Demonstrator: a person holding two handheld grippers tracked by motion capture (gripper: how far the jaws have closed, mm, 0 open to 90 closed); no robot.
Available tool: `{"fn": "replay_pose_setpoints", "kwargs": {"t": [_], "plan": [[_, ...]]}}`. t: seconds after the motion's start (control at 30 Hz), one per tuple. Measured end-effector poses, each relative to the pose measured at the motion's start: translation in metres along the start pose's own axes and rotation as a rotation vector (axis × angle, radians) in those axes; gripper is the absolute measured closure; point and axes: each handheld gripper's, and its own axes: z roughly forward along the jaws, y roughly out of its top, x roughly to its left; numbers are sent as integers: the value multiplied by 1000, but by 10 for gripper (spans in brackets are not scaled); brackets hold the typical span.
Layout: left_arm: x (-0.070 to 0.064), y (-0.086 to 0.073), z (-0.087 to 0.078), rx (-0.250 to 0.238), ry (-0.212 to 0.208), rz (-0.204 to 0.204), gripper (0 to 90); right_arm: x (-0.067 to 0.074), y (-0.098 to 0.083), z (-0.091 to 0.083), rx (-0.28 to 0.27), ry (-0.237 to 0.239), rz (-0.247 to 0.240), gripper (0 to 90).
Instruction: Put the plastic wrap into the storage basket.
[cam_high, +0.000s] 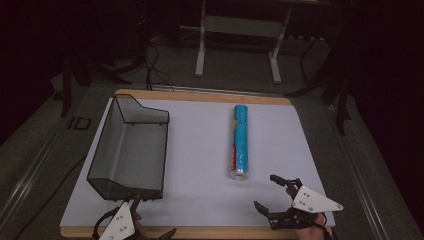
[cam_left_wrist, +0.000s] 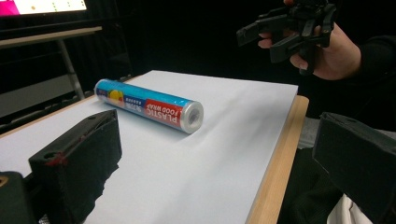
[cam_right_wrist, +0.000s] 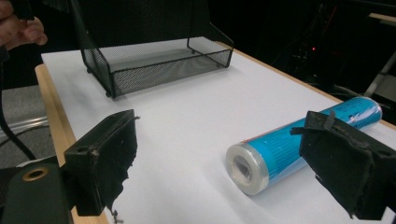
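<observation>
A blue roll of plastic food wrap (cam_high: 240, 142) lies lengthwise on the white table top (cam_high: 205, 170), right of the middle. A black mesh basket (cam_high: 129, 150) stands at the left. My right gripper (cam_high: 265, 191) hovers open near the front right corner, just in front and right of the roll's near end, apart from it. In the right gripper view the roll (cam_right_wrist: 280, 151) lies ahead of my empty right gripper (cam_right_wrist: 224, 158). My left gripper (cam_high: 151, 218) is open at the front edge, by the basket's near end. In the left gripper view the roll (cam_left_wrist: 144, 105) lies beyond my left gripper (cam_left_wrist: 219, 154).
The white sheet lies on a wooden board whose edge (cam_high: 200, 232) shows along the front. A metal stand (cam_high: 240, 45) and cables are on the dark floor behind the table. A hand holding the other gripper (cam_left_wrist: 289, 25) shows in the left gripper view.
</observation>
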Motion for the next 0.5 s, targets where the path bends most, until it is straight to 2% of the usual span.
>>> {"fn": "replay_pose_setpoints", "kwargs": {"t": [0.23, 0.47, 0.5], "plan": [[0, 0, 0, 1, -3, 4, 19, 2, 2, -1, 18, -11, -32, 110], [-1, 0, 1, 5, -10, 8, 20, 3, 7, -3, 40, 9, -35, 116], [-2, 0, 1, 4, -11, 5, 20, 5, 10, -3, 46, 7, -48, 116]]}}
